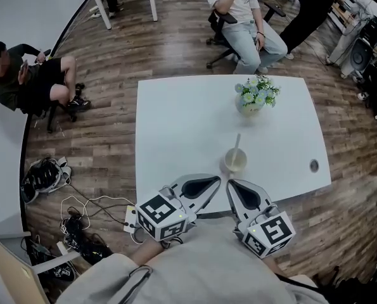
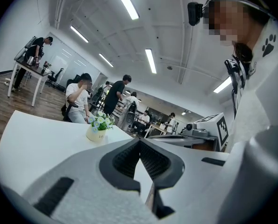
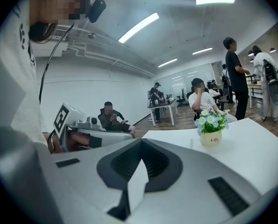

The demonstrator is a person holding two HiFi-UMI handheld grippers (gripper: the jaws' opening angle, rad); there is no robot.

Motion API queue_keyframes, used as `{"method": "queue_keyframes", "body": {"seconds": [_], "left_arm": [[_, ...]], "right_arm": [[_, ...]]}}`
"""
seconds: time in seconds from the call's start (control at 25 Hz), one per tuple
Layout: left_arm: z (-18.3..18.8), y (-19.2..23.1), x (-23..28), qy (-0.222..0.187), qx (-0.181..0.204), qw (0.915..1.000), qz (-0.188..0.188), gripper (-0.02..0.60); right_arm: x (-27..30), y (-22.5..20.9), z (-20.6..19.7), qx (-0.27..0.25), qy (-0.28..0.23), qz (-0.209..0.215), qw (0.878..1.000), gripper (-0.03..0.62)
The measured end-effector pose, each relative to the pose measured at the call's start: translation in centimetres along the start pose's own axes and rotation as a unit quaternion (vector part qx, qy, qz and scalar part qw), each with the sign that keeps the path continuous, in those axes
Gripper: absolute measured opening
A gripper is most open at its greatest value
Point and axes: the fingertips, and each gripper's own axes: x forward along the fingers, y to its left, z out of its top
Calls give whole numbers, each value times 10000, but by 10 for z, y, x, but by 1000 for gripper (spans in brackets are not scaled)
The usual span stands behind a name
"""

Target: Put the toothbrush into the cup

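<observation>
Left gripper [image 1: 215, 181], right gripper [image 1: 232, 183]: jaws were clenched, empty. Toothbrush [image 1: 237, 143] probably sat in cup [image 1: 234, 162] mid-frame; light, stiff, I'd pinch mid-handle.

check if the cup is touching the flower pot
Apart. The head view shows a wide stretch of bare white table between the cup and the flower pot farther back.

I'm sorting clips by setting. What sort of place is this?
Probably an open-plan office or lab rather than a home: people sit on wheeled office chairs, long strip lights run overhead, and more work desks stand beyond the white table on the wood floor.
</observation>
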Motion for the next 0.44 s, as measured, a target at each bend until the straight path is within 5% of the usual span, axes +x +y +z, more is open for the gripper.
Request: {"method": "queue_keyframes", "body": {"seconds": [0.44], "left_arm": [[-9, -3, 9, 82, 56, 9995, -301, 6]], "right_arm": [[-1, -7, -13, 56, -27, -212, 9998, 17]]}}
